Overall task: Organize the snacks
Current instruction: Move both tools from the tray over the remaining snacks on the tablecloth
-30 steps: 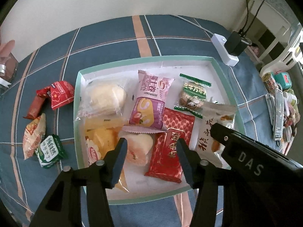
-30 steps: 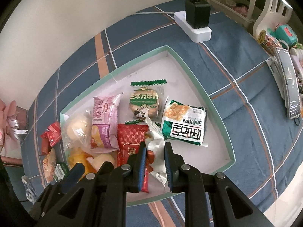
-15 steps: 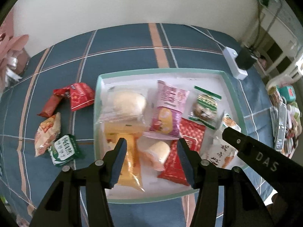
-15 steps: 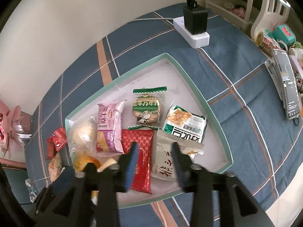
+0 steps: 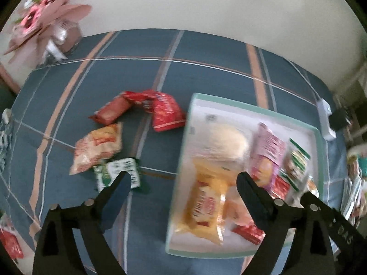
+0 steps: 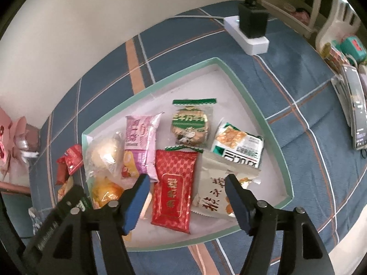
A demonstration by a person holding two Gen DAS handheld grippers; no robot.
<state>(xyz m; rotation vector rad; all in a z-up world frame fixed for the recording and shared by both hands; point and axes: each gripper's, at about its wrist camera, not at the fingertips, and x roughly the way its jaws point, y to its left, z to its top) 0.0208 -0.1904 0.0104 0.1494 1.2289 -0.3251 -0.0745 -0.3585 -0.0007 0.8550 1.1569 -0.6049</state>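
A white tray with a green rim (image 6: 259, 112) (image 5: 252, 108) lies on the blue plaid cloth and holds several snack packets. My right gripper (image 6: 187, 181) is open and empty above the red packet (image 6: 174, 190) and the beige packet (image 6: 220, 192). My left gripper (image 5: 183, 178) is open and empty, above the tray's left edge. Left of the tray on the cloth lie two red packets (image 5: 167, 112), an orange packet (image 5: 98, 146) and a green-and-white packet (image 5: 119, 176). The left wrist view is blurred.
A white power strip with a black plug (image 6: 250, 29) lies behind the tray. A phone and small items (image 6: 355, 105) lie at the right edge. A pink bouquet (image 5: 43, 16) stands at the far left by the wall.
My right gripper opened and let go of the beige packet, which now lies in the tray. My left gripper swung left toward the loose packets on the cloth.
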